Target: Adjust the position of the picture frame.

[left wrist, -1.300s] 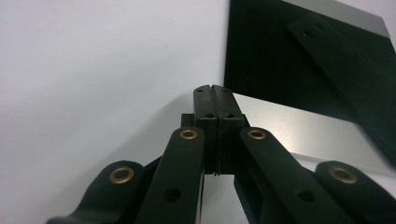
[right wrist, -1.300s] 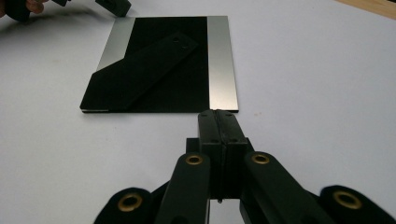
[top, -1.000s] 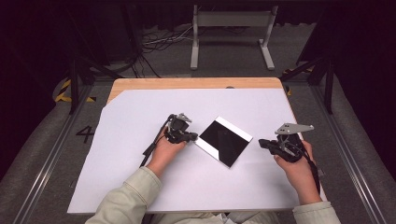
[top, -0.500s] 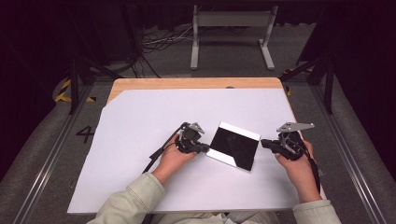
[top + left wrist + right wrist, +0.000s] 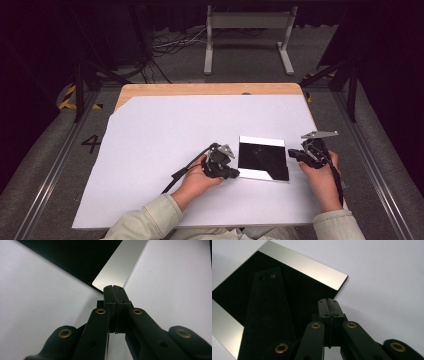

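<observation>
Since a second ago the square mirror plate has slid to the right across the white tabletop and turned from a diamond-like slant to lie nearly square with the tabletop's edges; the left tool has travelled right with it, while the right tool has dropped a little at the plate's right side.

In the high view the plate lies flat in the right half of the tabletop, between the two tools. The left tool sits at the plate's near-left corner, its tip touching or just at that corner. In the left gripper view its jaws are clenched together with nothing between them, and their tip meets the rounded corner of the plate, whose bright strip runs up and away from it.

The right tool lies just beside the plate's right edge; whether it touches the edge cannot be told from above. In the right gripper view its jaws are likewise clenched on nothing, tip over the dark face of the plate close to one corner, with the tool's own reflection showing in that face.
</observation>
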Available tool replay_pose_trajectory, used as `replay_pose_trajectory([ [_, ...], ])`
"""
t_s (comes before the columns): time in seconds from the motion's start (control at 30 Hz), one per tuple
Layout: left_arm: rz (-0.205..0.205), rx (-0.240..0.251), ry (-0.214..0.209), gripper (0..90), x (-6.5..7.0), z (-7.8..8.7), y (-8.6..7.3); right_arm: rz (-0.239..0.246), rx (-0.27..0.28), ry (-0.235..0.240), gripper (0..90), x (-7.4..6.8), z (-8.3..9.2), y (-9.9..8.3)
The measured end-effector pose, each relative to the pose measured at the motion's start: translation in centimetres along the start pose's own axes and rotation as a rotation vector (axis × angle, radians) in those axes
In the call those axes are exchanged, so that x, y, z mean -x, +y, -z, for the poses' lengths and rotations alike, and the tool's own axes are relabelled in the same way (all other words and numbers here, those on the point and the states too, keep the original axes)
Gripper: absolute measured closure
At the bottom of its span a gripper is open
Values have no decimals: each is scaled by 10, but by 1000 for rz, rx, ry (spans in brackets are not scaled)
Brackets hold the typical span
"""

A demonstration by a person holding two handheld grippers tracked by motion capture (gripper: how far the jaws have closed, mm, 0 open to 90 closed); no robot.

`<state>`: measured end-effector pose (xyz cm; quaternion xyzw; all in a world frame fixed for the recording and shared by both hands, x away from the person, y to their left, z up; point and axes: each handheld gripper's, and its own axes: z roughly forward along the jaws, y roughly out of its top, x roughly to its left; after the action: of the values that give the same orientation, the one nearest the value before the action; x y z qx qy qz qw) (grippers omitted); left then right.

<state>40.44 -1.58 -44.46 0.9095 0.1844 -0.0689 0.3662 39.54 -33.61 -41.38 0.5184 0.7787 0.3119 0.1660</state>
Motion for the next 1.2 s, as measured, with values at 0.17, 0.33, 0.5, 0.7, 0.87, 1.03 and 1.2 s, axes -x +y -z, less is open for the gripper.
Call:
replay_pose_trajectory([
  [0.17,13,24,-17,900,-2,-5,2,-18,-23,-6,900,4,-6,0],
  [0.33,-15,28,7,900,5,-11,6,-13,-7,-8,900,4,-4,2],
  [0.5,-9,35,-5,900,4,-11,6,1,15,1,900,3,3,3],
  [0.7,-46,60,45,900,9,4,8,27,43,17,900,4,16,4],
  [0.87,-48,93,89,900,3,27,7,49,55,20,900,4,23,5],
  [1.03,-37,110,115,900,-1,42,4,77,64,22,900,0,32,6],
  [1.2,-24,126,127,888,-4,49,3,91,59,37,900,-2,37,7],
])
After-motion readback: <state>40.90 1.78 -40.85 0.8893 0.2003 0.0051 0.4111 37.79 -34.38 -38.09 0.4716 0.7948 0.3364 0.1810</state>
